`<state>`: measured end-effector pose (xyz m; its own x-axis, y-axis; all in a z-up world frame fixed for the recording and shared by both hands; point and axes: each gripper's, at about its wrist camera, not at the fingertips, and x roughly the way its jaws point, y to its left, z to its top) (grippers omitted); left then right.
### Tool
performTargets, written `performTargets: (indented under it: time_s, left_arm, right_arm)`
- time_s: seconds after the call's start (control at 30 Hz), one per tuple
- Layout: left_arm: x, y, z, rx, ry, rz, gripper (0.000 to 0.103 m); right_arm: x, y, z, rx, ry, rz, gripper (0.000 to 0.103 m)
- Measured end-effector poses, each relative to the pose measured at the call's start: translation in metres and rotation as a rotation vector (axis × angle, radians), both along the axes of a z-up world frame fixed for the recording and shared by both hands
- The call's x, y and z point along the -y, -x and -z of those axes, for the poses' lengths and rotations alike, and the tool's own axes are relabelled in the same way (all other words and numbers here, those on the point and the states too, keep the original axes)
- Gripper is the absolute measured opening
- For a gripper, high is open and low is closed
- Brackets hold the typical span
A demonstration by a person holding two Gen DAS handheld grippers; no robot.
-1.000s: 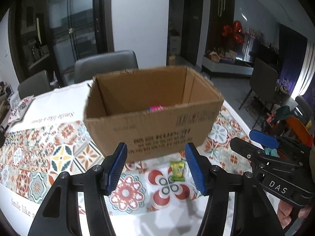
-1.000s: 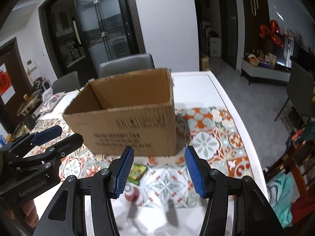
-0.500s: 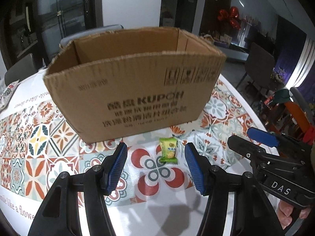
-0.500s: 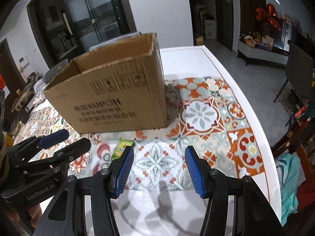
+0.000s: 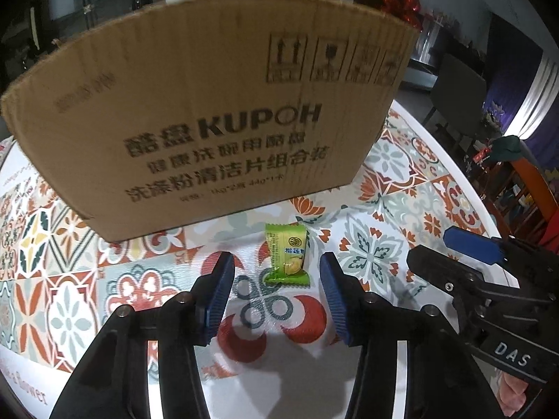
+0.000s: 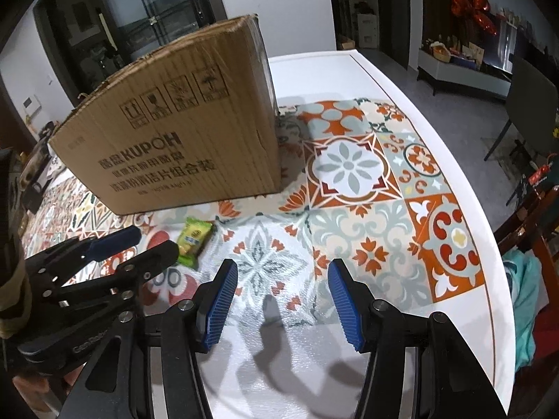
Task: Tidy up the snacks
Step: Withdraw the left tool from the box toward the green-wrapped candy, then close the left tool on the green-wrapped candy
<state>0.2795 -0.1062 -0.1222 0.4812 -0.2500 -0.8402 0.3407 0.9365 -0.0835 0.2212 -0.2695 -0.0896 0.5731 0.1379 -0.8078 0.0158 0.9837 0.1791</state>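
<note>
The step in hand looks like the pickup of the green snack packet (image 5: 287, 254), which lies flat on the patterned table cover (image 6: 353, 188), just in front of the cardboard box (image 5: 216, 104) and nearer the table's right edge than its left. To do it well, the left gripper (image 5: 276, 296) should come straight down so that one blue pad lands on each long side of the packet, low enough to catch the body of the wrapper instead of its crimped end, then close gently, since a thin foil pack will likely slide or crumple if pinched at the edge. The lift then has to clear the box's tall front wall before any release over the opening. The left gripper's jaws stand wide apart, wider than the packet, holding nothing and touching nothing; the packet sits just ahead of the fingertips, slightly right of the midline, so a small nudge rightward would centre it. The right gripper (image 6: 281, 296) is likewise spread and empty, hovering above bare cloth to the right of the packet, well apart from the box.
</note>
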Motion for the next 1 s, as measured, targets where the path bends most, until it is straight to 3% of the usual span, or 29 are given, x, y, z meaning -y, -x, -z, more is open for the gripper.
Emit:
performTargets:
  time_s: [0.43, 0.63, 1.0]
  left_arm:
    - [0.013, -0.015, 0.019, -0.046, -0.019, 0.001, 0.041]
    - [0.017, -0.017, 0.021, -0.043, -0.039, 0.004, 0.029]
    - [0.007, -0.011, 0.013, -0.047, 0.0, -0.012, 0.022]
  right_arm:
    - [0.004, -0.005, 0.013, -0.038, -0.008, 0.017, 0.055]
    - [0.004, -0.008, 0.015, -0.046, -0.007, 0.013, 0.055]
    - [0.001, -0.008, 0.01, -0.037, -0.004, 0.003, 0.055]
